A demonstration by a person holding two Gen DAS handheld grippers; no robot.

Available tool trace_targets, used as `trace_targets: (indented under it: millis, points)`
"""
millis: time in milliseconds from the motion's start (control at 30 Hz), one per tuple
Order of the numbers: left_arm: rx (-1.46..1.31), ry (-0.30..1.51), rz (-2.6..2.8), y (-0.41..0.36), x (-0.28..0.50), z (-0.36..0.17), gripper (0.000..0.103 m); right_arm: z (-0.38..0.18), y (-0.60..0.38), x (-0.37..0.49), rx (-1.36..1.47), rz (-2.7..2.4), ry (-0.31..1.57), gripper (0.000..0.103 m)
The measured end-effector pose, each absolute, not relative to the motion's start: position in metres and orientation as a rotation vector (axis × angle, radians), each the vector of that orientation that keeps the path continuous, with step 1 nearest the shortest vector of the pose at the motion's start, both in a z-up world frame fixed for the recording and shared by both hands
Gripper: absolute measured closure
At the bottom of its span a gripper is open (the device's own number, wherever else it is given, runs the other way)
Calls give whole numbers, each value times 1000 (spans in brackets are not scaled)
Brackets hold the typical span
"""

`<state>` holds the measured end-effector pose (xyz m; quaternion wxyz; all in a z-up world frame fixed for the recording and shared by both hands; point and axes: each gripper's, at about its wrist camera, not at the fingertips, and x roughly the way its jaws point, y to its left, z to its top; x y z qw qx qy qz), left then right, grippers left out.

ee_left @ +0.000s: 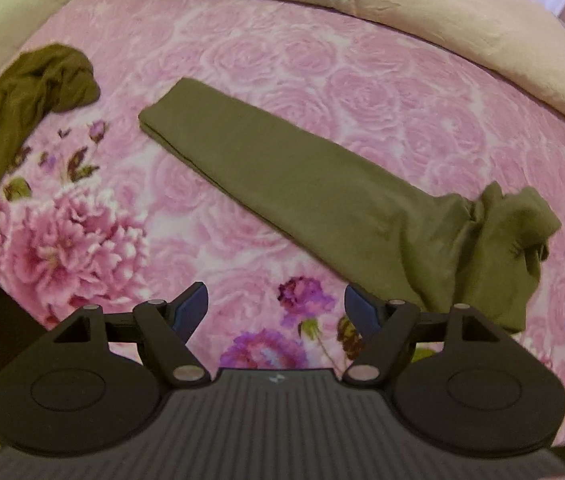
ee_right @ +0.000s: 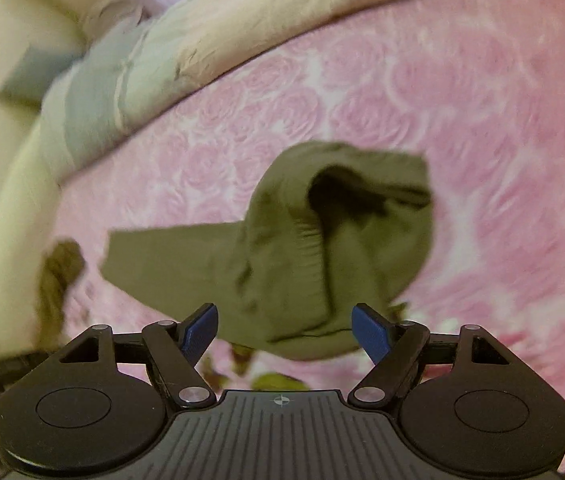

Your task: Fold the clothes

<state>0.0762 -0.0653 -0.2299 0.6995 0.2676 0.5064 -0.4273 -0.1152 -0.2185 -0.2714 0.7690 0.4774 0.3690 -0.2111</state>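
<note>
Closest in the left wrist view is the left gripper [ee_left: 276, 308]. Its two blue fingers [ee_left: 192, 306] are spread wide apart and hold nothing. Under it lies a pink flower blanket [ee_left: 322, 68] on a bed. A long olive-green garment [ee_left: 282, 176] lies on the blanket past the fingers. Its far part is folded flat into a neat strip. Its near end, off to the right, is bunched up and lumpy. A second green garment [ee_left: 30, 92] lies crumpled at the left edge of the bed, well apart from the first. A cream quilt [ee_left: 462, 28] is piled along the far side. A bit of the other gripper peeks in at the right edge.

In the right wrist view, the right gripper [ee_right: 284, 330] is nearest. Its blue fingers [ee_right: 370, 330] are also wide apart and empty. The bunched end of the long garment [ee_right: 322, 240] sits just past them on the blanket [ee_right: 502, 120]. This view is blurry. The crumpled garment [ee_right: 60, 272] shows at the left, and the quilt [ee_right: 262, 12] lies behind.
</note>
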Motion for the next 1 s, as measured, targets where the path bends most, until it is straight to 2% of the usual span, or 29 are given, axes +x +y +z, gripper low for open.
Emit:
trace_targets:
  millis: [100,200,433,467,533,600,633,733,833,867,900,1000]
  points:
    - [545,1189,-956,-72,91,-258,36,-307,-229,-110,1146,-485,767,42]
    - [474,1267,-938,-77,106,-287,37,-335,-234,-106,1185,-543,754,42]
    - [351,1386,-898,-90,141,-338,39,-365,-230,-98,1219,-570,730,42]
    - [338,1399,-891,-92,147,-344,44,-369,-228,-97,1224,-573,728,43]
    - [297,1429,-872,-98,157,-354,51,-373,-224,-96,1233,-583,715,63]
    - [249,1456,-856,-104,169,-363,59,-375,-222,-96,1251,-588,703,64]
    - [222,1468,-850,-106,174,-367,60,-376,-221,-98,1262,-594,692,72]
    - [164,1495,-839,-116,188,-377,63,-376,-220,-97,1270,-570,681,85]
    - [152,1515,-836,-126,197,-384,70,-367,-219,-94,1269,-549,669,87]
    - [162,1513,-842,-129,199,-384,83,-361,-220,-94,1272,-544,664,87]
    - [172,1511,-847,-131,200,-383,103,-356,-221,-94,1274,-538,659,88]
    - [158,1544,-887,-136,208,-377,103,-341,-222,-93,1282,-521,644,88]
